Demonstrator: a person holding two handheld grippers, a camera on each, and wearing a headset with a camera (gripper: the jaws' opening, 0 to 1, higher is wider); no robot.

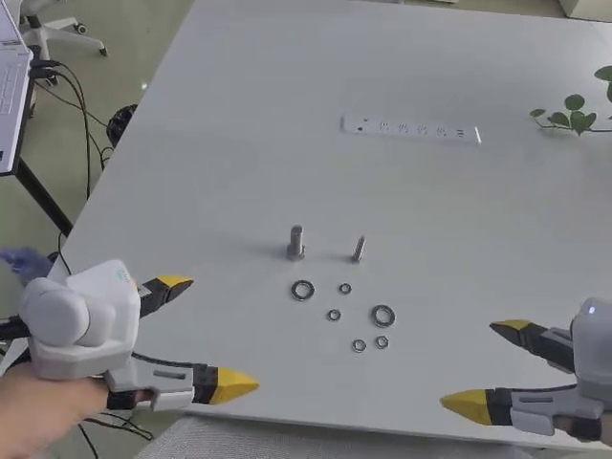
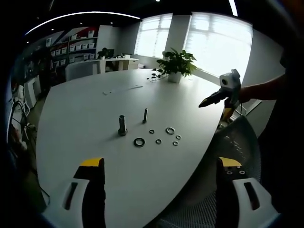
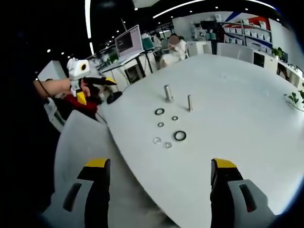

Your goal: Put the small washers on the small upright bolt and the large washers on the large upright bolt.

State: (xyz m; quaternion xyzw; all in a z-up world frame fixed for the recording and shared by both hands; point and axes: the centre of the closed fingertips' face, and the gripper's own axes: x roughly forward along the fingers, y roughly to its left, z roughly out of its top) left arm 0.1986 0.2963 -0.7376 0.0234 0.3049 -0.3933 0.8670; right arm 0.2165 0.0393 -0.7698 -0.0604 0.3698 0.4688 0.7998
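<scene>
Two bolts stand upright mid-table: the large bolt (image 1: 295, 242) (image 2: 122, 125) (image 3: 167, 92) and, to its right, the small bolt (image 1: 359, 250) (image 2: 145, 115) (image 3: 189, 102). In front of them lie two large washers (image 1: 303, 290) (image 1: 383, 316) and several small washers (image 1: 334, 315) (image 2: 158, 141) (image 3: 160, 124), all loose on the white table (image 1: 239, 163). My left gripper (image 1: 206, 333) (image 2: 161, 164) hovers open at the table's near left edge. Over the near right edge my right gripper (image 1: 483, 365) (image 3: 160, 164) is open too. Both hold nothing.
A white power strip (image 1: 411, 128) lies beyond the bolts. Plant leaves (image 1: 574, 117) reach in at the far right. A laptop (image 1: 10, 76) and cables (image 1: 81, 105) sit off the table's left side. A grey chair back (image 2: 237, 142) stands near the front edge.
</scene>
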